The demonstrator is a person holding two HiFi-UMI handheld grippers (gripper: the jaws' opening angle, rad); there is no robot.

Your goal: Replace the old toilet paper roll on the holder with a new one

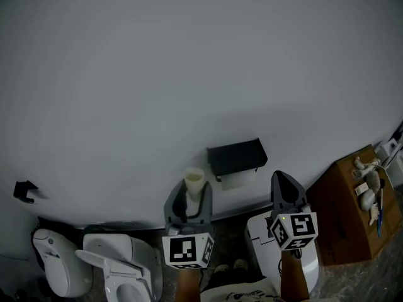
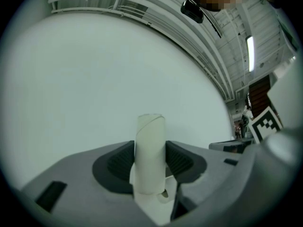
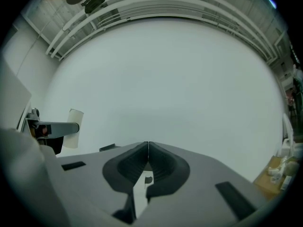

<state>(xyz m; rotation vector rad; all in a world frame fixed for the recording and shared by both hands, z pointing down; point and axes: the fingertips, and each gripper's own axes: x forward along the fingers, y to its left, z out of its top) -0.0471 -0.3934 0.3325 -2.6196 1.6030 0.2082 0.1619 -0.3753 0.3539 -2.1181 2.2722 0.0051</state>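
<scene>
A pale cardboard tube (image 1: 194,182) stands upright between the jaws of my left gripper (image 1: 189,201), which is shut on it; it looks like a nearly bare roll core. In the left gripper view the tube (image 2: 150,152) fills the gap in that gripper (image 2: 150,167) and sticks up above the pads. On the wall just to the right hangs the black paper holder (image 1: 237,156), with white paper (image 1: 238,180) showing under its cover. My right gripper (image 1: 286,186) is shut and empty, below and right of the holder. In the right gripper view its jaws (image 3: 148,149) meet, and the tube (image 3: 75,128) shows at far left.
A white toilet (image 1: 119,266) and a white bin (image 1: 55,270) stand at the bottom left. A brown box (image 1: 346,209) with small items on top is at the right. A white appliance (image 1: 267,241) sits below my right gripper. A black bracket (image 1: 24,190) is on the wall.
</scene>
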